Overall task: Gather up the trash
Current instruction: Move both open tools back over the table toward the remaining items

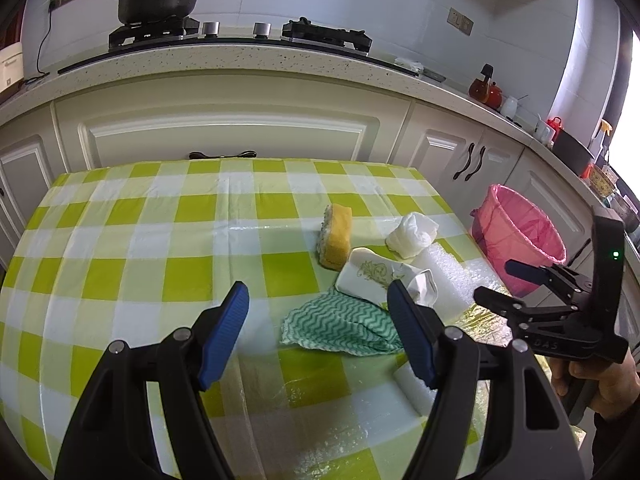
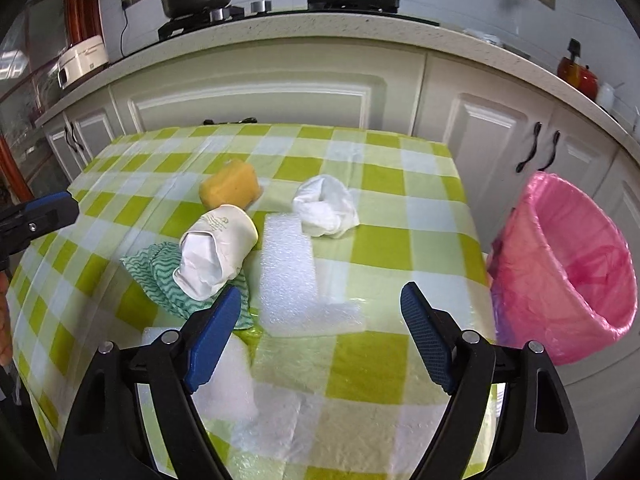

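The left gripper (image 1: 318, 334) hangs above the green-and-white checked tablecloth (image 1: 120, 216) with its blue-padded jaws spread wide and nothing between them. The right gripper (image 2: 320, 340) is just as wide open and empty.

Ahead of the right gripper lies a long white foam sheet (image 2: 286, 268), its long axis running away from the jaws toward the cabinets, the near end widening to the right. Beyond its far end sits a crumpled white tissue wad (image 2: 326, 206). Ahead and left of the right gripper's left finger lies a cream paper cup on its side (image 2: 220, 248), stuffed with white paper, its mouth pointing back toward the gripper. It rests on a green zigzag cloth (image 2: 156, 276), with a yellow sponge (image 2: 232, 188) just behind. A pink-lined trash bin (image 2: 576, 264) stands off the table's right edge.
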Demonstrator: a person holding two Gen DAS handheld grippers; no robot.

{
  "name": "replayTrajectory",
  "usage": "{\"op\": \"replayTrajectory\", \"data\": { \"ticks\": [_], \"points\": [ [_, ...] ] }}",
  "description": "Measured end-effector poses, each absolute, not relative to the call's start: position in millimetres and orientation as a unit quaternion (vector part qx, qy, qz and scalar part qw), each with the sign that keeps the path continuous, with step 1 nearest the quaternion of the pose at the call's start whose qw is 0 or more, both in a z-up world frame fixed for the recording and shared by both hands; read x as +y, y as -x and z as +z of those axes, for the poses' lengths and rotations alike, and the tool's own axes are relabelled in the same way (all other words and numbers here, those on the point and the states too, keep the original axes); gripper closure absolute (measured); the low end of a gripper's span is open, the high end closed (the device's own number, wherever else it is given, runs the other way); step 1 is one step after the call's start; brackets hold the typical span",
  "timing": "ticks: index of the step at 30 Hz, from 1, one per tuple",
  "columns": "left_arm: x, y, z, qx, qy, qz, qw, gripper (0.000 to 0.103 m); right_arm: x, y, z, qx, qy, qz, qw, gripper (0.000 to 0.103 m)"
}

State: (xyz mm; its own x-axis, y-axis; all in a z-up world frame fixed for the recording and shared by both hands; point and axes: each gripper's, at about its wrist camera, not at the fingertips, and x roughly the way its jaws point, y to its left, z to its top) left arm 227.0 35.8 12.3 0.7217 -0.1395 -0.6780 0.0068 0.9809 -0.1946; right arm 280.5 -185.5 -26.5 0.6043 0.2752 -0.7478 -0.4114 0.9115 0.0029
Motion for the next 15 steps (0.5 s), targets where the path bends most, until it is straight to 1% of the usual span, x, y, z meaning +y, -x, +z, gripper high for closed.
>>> {"op": "replayTrajectory", "data": {
  "ticks": [1, 5, 8, 12, 15],
  "points": [
    [37, -227, 12, 0.371, 0.09, -0.039, 0.923, 0.034, -184, -283, -28, 0.404, 0.087, 0.193, 0.89, 0.031],
    [38, -227, 11, 0.371, 0.09, -0.04, 0.923, 0.034, -176, -290, -35, 0.414, 0.093, 0.195, 0.884, 0.031],
    [38, -227, 10, 0.372, 0.092, -0.04, 0.923, 0.034, -173, -295, -41, 0.422, 0.094, 0.195, 0.88, 0.035],
    [35, -228, 8, 0.374, 0.091, -0.042, 0.922, 0.034, -168, -300, -48, 0.434, 0.097, 0.199, 0.873, 0.045],
    [33, -230, 7, 0.375, 0.09, -0.043, 0.921, 0.034, -170, -301, -48, 0.433, 0.091, 0.201, 0.874, 0.046]
  ]
}}
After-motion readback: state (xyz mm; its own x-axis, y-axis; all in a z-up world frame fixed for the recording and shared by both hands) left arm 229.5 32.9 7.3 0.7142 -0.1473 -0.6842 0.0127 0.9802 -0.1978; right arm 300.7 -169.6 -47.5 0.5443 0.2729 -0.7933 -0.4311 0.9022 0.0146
